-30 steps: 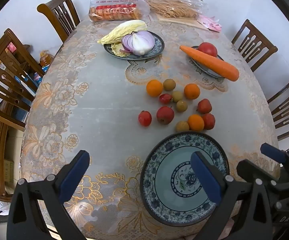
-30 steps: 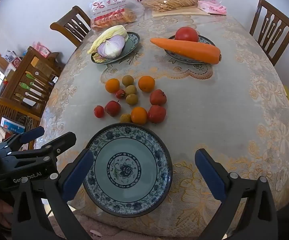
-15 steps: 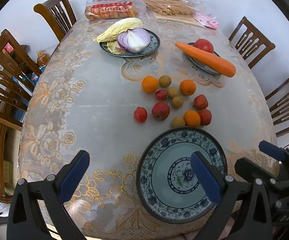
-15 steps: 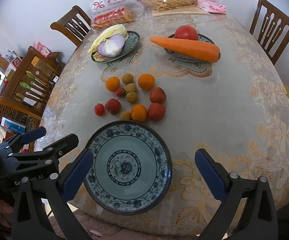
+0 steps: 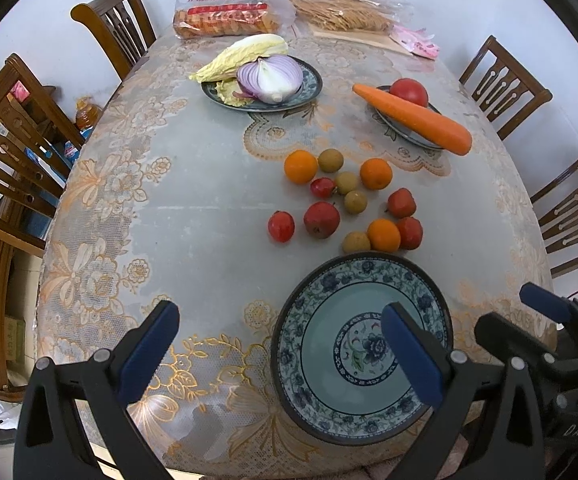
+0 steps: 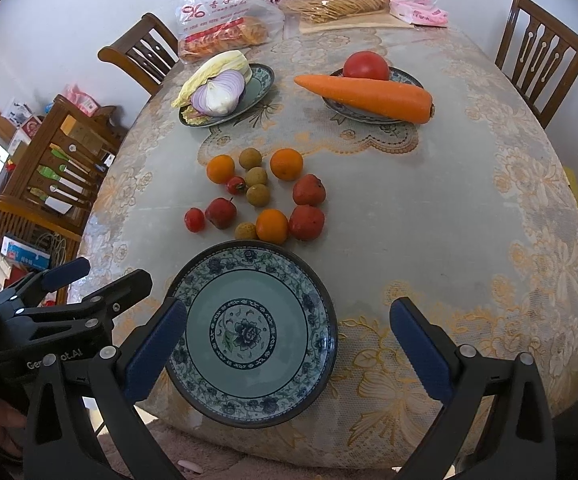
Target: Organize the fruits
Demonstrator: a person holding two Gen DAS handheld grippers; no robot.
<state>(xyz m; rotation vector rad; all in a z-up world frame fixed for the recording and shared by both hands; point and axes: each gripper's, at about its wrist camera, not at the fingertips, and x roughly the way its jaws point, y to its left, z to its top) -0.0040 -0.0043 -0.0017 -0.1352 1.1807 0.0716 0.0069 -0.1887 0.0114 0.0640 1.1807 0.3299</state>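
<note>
Fruits, left wrist view: small fruits [image 5: 345, 200] loose in a cluster on the tablecloth, just beyond the far rim of the plate [image 5: 289, 332]; none on it yet.
Plate: empty, near the table's front edge, likely set there as the collecting dish, close to the pile for short carries.
Nearest pieces: orange [image 5: 384, 234], brown round fruit [image 5: 355, 242] and red fruit [image 5: 409, 233] bunched just beside the rim, touching or almost.
Left gripper [image 5: 281, 350]: released, jaws wide, nothing between; hovering over the near table edge, one finger over the plate.
Vegetables: carrot [image 5: 413, 119] and tomato on a far dish, onion [image 5: 270, 78] and cabbage on another, apart from the fruit.

Fruits, right wrist view: same cluster [image 6: 261, 196] beyond the plate [image 6: 321, 344].
Right gripper [image 6: 288, 346]: released, empty, spread across the near right part of the plate.
Other gripper: left gripper at lower left, held low beside the plate.
Stage: judged the very start; first pick probably the orange [image 6: 272, 225] by the rim.
</note>
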